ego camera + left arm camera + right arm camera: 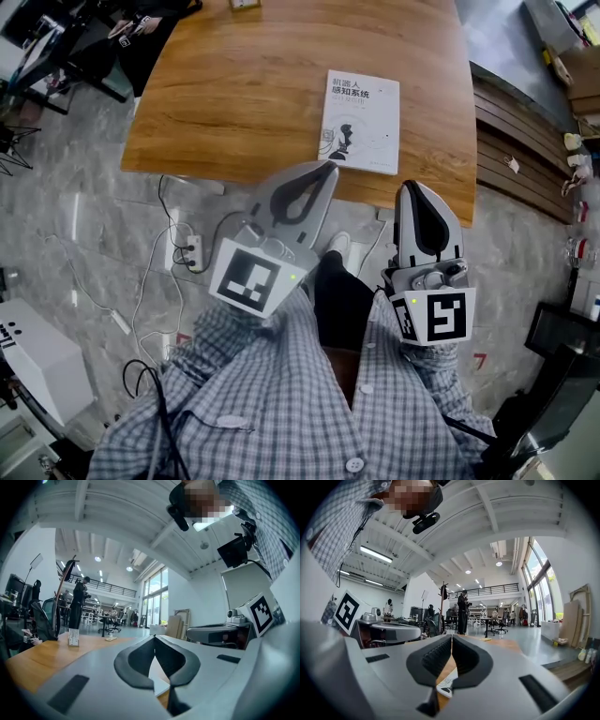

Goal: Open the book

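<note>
A closed white book point(361, 122) with dark print on its cover lies flat on the wooden table point(234, 84), near the front edge. My left gripper point(328, 167) is shut and empty, its tip at the table edge just in front of the book's lower left corner. The right gripper point(412, 187) is also shut and empty, and sits just off the table edge below the book's lower right corner. In the left gripper view the book point(157, 674) shows past the shut jaws, and the right gripper view shows the book's corner point(446, 684) the same way.
Cables and a power strip point(192, 251) lie on the grey floor below the table. Stacked wooden planks point(516, 150) run along the right. A small card stand point(73, 637) sits on the table's far side. People stand further back in the hall point(462, 611).
</note>
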`<state>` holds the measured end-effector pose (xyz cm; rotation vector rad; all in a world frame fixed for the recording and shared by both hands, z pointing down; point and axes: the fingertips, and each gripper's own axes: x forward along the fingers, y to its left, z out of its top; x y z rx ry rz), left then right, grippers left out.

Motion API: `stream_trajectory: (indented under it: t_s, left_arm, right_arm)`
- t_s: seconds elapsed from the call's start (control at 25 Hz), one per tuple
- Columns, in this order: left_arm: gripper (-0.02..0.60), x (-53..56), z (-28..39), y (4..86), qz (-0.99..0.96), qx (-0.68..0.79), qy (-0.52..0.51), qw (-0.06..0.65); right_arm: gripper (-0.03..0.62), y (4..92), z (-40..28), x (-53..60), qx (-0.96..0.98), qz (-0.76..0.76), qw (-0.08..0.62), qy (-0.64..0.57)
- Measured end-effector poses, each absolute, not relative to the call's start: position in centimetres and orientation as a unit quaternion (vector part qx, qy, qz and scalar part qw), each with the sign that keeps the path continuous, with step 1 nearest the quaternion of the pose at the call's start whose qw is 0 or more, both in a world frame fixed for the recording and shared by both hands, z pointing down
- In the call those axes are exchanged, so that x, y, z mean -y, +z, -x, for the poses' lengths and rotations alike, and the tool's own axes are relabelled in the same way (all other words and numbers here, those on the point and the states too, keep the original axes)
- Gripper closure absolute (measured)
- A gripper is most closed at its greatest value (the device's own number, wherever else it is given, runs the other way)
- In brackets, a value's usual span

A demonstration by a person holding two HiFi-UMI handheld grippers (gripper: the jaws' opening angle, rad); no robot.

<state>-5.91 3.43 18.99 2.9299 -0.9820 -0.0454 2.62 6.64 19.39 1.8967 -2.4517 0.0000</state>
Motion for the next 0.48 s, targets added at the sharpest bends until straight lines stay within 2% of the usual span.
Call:
stream_trajectory:
  t_s: [0.48]
  left_arm:
    - [0.572,1.9,0.3,19.6,-0.941,0.338,-0.004,0.023]
  right_arm:
    - [0.572,19.5,-9.0,-0.3,0.795,-0.607,0.006,0.003]
